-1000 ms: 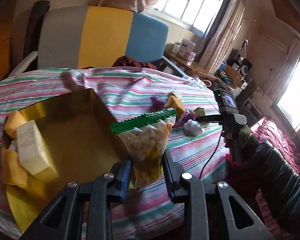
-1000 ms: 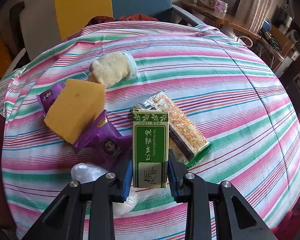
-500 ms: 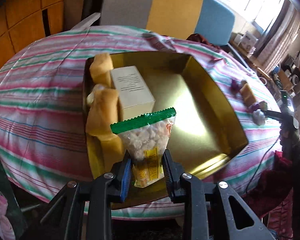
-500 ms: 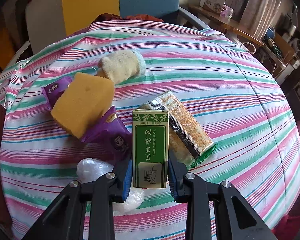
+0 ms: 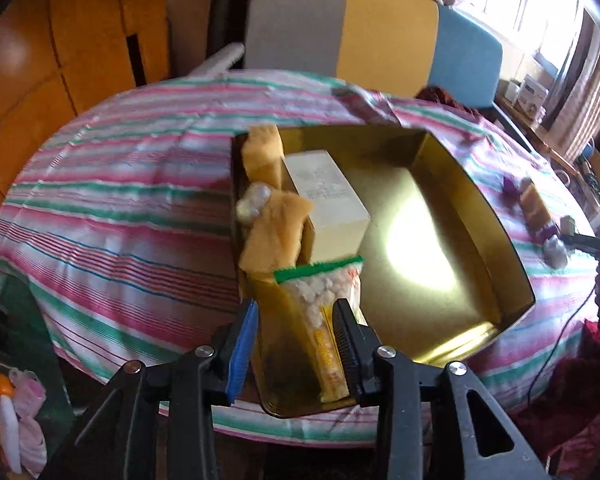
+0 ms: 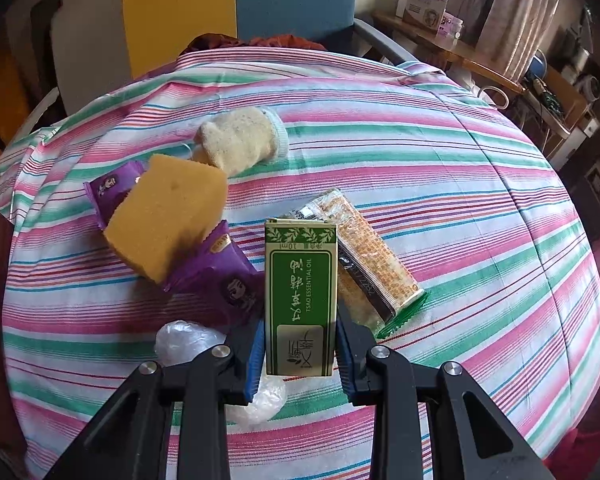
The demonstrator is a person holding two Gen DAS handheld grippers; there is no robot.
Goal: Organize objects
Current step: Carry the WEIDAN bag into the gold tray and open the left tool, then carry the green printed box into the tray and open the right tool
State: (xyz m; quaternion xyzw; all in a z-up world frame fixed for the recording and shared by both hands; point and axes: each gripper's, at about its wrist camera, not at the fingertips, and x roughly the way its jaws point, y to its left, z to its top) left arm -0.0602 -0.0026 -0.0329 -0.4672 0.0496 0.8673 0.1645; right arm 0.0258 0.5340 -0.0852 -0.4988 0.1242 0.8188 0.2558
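In the left wrist view my left gripper [image 5: 296, 320] has its jaws spread, and the green-topped snack bag [image 5: 324, 312] lies loose between them in the near corner of the gold tray [image 5: 496, 248]. The tray also holds a cream box [image 5: 328, 200] and yellow sponges [image 5: 276, 228]. In the right wrist view my right gripper [image 6: 300, 344] is shut on a green essential-oil box [image 6: 300, 296], held above the striped tablecloth [image 6: 460, 200].
On the cloth under the right gripper lie a yellow sponge [image 6: 168, 220], purple snack packets [image 6: 216, 276], a cream sock [image 6: 240, 140], an orange cracker pack [image 6: 372, 264] and a clear plastic wad [image 6: 188, 336]. A striped chair [image 5: 372, 36] stands behind the table.
My left gripper swung from the table's right side to over the tray, lowered the snack bag into the tray's near corner and opened. My right gripper kept holding the green box nearly still.
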